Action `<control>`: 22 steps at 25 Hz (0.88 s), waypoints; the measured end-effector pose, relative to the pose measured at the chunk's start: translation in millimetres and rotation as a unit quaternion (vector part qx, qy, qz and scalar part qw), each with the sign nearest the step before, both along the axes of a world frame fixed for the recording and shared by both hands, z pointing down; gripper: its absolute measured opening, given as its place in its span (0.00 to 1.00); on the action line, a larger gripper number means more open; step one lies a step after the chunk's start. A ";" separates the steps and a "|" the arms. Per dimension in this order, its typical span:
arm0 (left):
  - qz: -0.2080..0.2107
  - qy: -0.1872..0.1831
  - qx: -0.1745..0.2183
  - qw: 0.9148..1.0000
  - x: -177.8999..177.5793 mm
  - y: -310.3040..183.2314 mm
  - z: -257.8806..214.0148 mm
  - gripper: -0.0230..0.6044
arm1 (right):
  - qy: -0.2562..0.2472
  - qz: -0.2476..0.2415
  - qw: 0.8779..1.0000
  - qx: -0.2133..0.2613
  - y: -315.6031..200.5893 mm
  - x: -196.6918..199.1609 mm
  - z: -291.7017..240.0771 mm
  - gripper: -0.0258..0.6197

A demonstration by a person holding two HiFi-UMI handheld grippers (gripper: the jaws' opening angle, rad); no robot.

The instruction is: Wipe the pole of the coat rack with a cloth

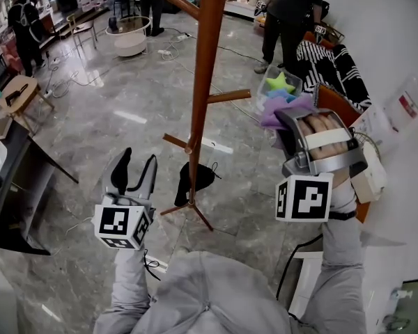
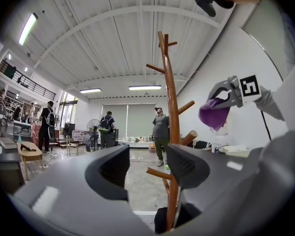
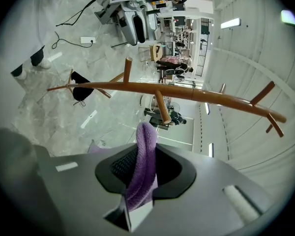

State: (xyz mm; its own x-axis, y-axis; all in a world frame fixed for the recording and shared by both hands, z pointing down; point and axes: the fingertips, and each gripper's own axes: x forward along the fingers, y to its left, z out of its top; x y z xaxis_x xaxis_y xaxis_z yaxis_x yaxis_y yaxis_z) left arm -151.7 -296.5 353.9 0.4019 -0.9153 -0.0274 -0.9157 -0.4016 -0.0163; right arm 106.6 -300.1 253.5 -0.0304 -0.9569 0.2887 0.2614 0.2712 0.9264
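The grey marble floor (image 1: 111, 110) fills most of the head view, and the brown wooden coat rack (image 1: 203, 82) rises from it between the two tools. Only the left gripper view shows the rack's upper pegs, with the pole just beyond that tool's right-hand jaw. The right gripper view shows the pole crossing ahead of its tool, clear of the jaw tips and not touched. The right tool (image 3: 145, 168) has its jaws closed on a purple cloth (image 3: 142, 156), a fold of it standing up past the tips. The head view shows the same cloth bunched at the front of that tool, to the right of the pole. The left tool (image 2: 147, 168) is wide open with nothing between its jaws. Only the head view shows a pale bin (image 1: 267, 89) on the floor beyond the right tool, holding a green star-shaped item (image 1: 280, 83). A small black item (image 1: 195, 179) hangs low on the pole.
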 end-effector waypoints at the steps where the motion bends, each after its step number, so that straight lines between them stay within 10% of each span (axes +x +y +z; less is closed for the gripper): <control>1: -0.001 -0.001 0.000 1.000 0.3 1.2 0.4 0.44 | -0.017 -0.002 1.000 -0.004 2.4 0.8 2.8 0.14; 14: -0.030 -0.007 -0.013 0.999 -13.3 19.5 6.0 0.44 | -0.316 -0.095 0.936 -0.120 4.9 -71.7 40.3 0.14; 22: -0.051 -0.006 -0.017 0.999 -30.8 25.4 8.2 0.44 | -0.376 -0.132 0.894 -0.204 -21.9 -130.4 55.8 0.14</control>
